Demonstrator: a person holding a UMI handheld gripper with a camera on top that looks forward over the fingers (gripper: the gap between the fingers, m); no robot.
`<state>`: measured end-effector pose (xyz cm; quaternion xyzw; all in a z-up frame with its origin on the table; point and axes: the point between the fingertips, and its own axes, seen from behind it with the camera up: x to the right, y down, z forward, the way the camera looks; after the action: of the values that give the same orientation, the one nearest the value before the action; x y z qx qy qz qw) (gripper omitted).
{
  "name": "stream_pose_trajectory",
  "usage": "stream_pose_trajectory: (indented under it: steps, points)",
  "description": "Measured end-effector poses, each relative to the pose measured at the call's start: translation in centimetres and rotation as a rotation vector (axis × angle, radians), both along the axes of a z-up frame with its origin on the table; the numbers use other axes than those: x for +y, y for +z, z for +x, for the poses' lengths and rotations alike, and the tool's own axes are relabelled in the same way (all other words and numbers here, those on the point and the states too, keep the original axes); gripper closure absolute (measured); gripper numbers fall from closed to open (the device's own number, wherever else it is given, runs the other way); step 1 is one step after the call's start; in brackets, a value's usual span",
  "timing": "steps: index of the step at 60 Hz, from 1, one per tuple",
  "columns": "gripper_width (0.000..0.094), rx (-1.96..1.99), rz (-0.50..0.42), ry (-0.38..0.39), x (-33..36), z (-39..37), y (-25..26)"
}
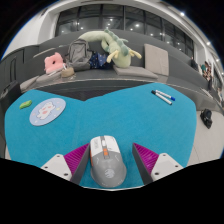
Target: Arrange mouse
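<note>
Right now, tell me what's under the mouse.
The mouse lies on the teal mat, between the open gripper's fingers. The mat shows all around it; the patch directly beneath is covered by the mouse.

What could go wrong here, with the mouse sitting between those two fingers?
The mouse stands between the gripper fingers on the blue mat, with a gap at each side. Closing off-centre might push it sideways or twist it rather than grip it. Its rounded grey shell could also slip from the pads when lifted. The pen and round disc lie well beyond, so bumping them seems unlikely unless the mouse is carried far.
</note>
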<state>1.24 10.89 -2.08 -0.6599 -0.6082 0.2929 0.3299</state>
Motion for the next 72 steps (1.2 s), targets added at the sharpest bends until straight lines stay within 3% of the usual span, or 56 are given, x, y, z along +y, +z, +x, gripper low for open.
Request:
stream_pose_trajectory:
  steps: [4,5,8,14,22,33,42,51,60,68,72]
  points:
    - [0.0097,-0.005,-0.003,-0.004,0.1,0.0,-0.3]
    - [0.0216,-0.004,-0.004,-0.001,0.0,0.0,-0.3]
    - [0.0415,-0.008,-0.01,0.011,-0.6,0.2,-0.4]
    - [0.0514,-0.015,0.051,-0.004,-0.4,0.3,-0.4]
    - [0.0602,-0.001,0.013,-0.046,-0.8,-0.2,1.0]
    - [0.0602,0.143,-0.03,0.005,-5.9,-6.9,9.5]
    - [0.0589,0.22,-0.092,0.072,-14.5,-14.5,14.8]
    - [0.0572,0.141,-0.111,0.173,-24.0,-18.6,10.6]
    - [0.0536,0.048,-0.046,0.229,-28.0,-19.3,4.9]
    - [0.0394,-0.029,-0.032,0.223,-28.8,-19.0,1.0]
    - [0.0178,-0.03,-0.012,0.219,-28.4,-18.8,1.0]
